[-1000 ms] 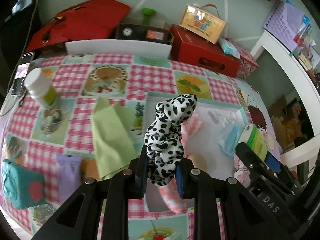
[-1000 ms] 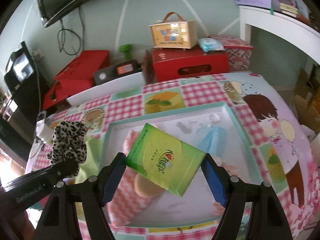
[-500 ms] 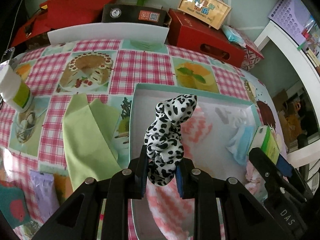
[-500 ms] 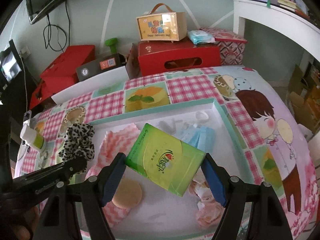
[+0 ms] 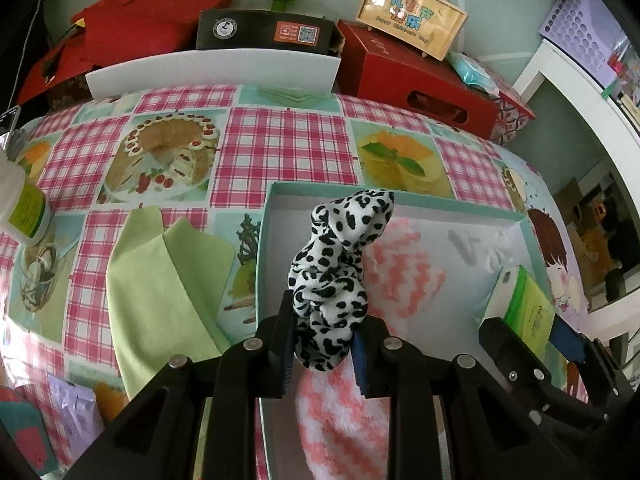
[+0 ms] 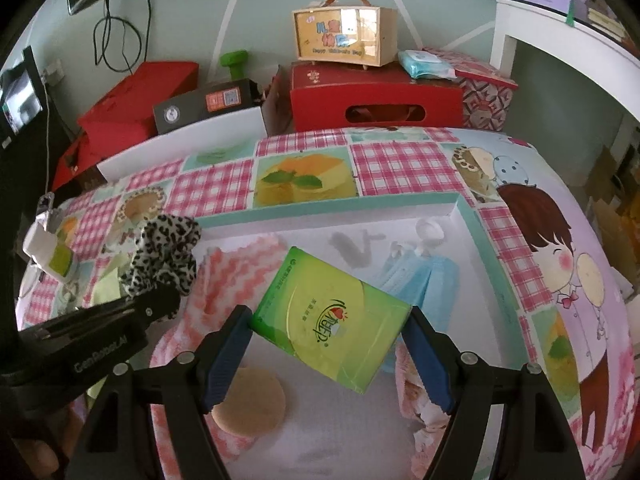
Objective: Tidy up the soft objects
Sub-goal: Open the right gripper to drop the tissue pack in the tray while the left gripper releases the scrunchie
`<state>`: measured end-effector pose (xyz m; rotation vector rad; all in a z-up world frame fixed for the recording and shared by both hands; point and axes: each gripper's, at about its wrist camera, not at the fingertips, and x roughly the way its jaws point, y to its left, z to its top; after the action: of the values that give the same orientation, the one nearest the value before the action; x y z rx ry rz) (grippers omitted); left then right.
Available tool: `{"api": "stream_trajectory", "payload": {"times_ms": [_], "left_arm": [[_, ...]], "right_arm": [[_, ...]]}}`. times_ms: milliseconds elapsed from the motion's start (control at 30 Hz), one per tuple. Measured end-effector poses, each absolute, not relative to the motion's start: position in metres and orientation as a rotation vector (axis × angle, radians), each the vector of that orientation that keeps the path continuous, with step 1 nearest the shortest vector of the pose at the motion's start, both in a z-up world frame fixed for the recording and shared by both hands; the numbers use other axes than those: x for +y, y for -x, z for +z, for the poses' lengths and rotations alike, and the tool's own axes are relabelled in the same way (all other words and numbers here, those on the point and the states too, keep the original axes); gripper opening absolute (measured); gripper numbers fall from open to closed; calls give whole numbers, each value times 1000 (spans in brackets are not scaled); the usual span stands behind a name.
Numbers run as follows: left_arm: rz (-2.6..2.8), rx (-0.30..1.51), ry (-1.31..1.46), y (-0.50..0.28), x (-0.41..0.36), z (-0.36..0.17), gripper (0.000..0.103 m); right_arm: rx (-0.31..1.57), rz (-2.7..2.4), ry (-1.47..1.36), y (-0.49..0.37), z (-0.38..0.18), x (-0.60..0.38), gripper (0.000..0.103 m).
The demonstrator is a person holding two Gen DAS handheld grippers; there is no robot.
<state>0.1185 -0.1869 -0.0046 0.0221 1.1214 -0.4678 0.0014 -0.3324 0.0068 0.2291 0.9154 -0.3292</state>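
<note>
- Left gripper (image 5: 323, 344): jaws narrow, clamped on the lower end of a leopard scrunchie (image 5: 338, 276); scrunchie stands upright out of the jaws, above the near-left part of the tray (image 5: 400, 200).
- Right gripper (image 6: 326, 354): jaws wide, gripping a green tissue pack (image 6: 330, 318) by its two short ends; pack tilted, held over the middle of the tray (image 6: 320, 210).
- In the left view, right gripper (image 5: 532, 332) at far right with the tissue pack (image 5: 524, 308) edge-on.
- In the right view, left gripper (image 6: 156, 300) at left with the scrunchie (image 6: 164, 256) over the tray's left rim.
- Tray: shallow, white floor, teal rim, on a checked tablecloth (image 5: 280, 148) with food pictures.
- Inside the tray: pink-white fuzzy cloth (image 6: 240, 264) along the left side, blue mask (image 6: 428, 280) to the right of centre, round beige puff (image 6: 250, 400) near, pink crumpled item (image 6: 416, 400) near right; kind of this last one unclear.
- Left of the tray, on the tablecloth: folded green cloth (image 5: 160, 292), just beside the rim.
- Farther left: white bottle (image 5: 20, 204) with a green label; lilac packet (image 5: 76, 408) at near left.
- Beyond the far table edge: red boxes (image 5: 416, 76), black box (image 5: 264, 34), wooden case (image 5: 412, 16) with a handle on top of a red box.
</note>
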Motion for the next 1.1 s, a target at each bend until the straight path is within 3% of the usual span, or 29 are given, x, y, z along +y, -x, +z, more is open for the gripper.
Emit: {"api": "stream_trajectory", "payload": {"times_ms": [767,1100], "left_arm": [[-460,1211,-44,-120,-192,-18,30],[-470,1205,-44,-113,-189,1,39]], "right_arm": [[1031,-327,-202,-12,-17,-329,80],[1032,-331,-200,-10,-13,-330,81]]}}
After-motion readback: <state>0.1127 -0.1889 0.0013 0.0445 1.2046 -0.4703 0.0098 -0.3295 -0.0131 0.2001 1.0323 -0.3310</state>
